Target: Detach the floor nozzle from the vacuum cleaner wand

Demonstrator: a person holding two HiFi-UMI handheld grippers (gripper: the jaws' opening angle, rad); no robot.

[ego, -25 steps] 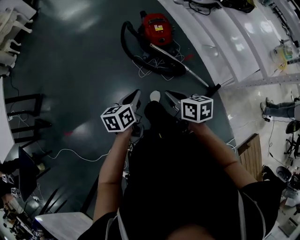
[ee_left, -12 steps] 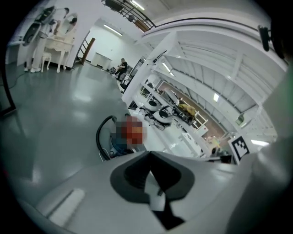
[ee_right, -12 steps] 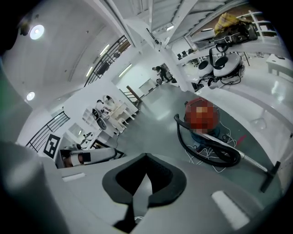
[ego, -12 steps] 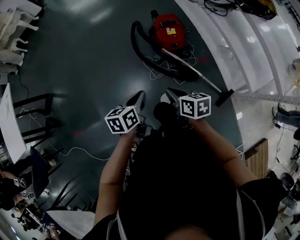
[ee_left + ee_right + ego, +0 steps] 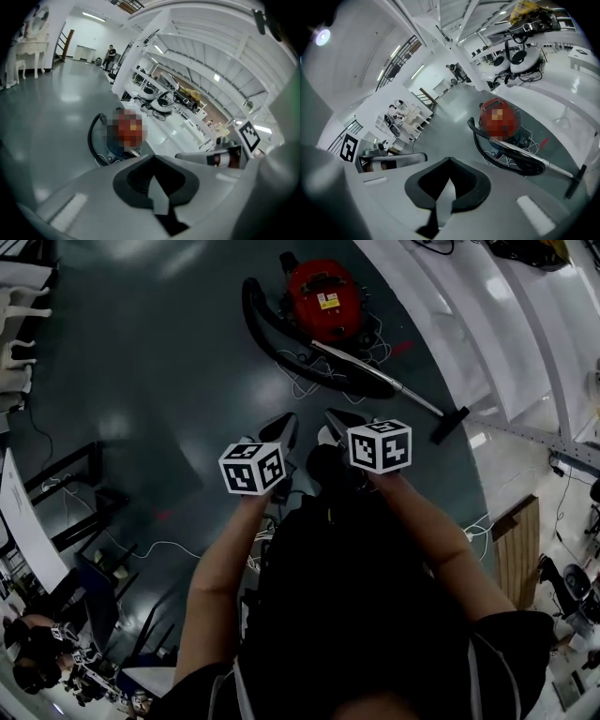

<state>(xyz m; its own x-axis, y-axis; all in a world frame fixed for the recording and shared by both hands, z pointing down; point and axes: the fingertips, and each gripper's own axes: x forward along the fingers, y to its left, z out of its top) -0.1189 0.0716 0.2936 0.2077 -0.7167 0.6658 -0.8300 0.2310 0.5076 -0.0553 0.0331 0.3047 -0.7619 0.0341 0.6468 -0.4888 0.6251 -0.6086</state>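
The black floor nozzle (image 5: 450,425) lies on the floor (image 5: 169,381) at the end of the wand (image 5: 375,374), which slants back to the red vacuum cleaner (image 5: 323,296), ahead-right of both tools and nearer the right tool (image 5: 336,420) than the left tool (image 5: 284,427), each shut and empty.

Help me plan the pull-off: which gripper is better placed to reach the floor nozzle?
Probably the right. The floor nozzle lies on the side of the right gripper, and its camera shows nozzle and wand; the left gripper sits farther over. Both are shut, empty and short of it.
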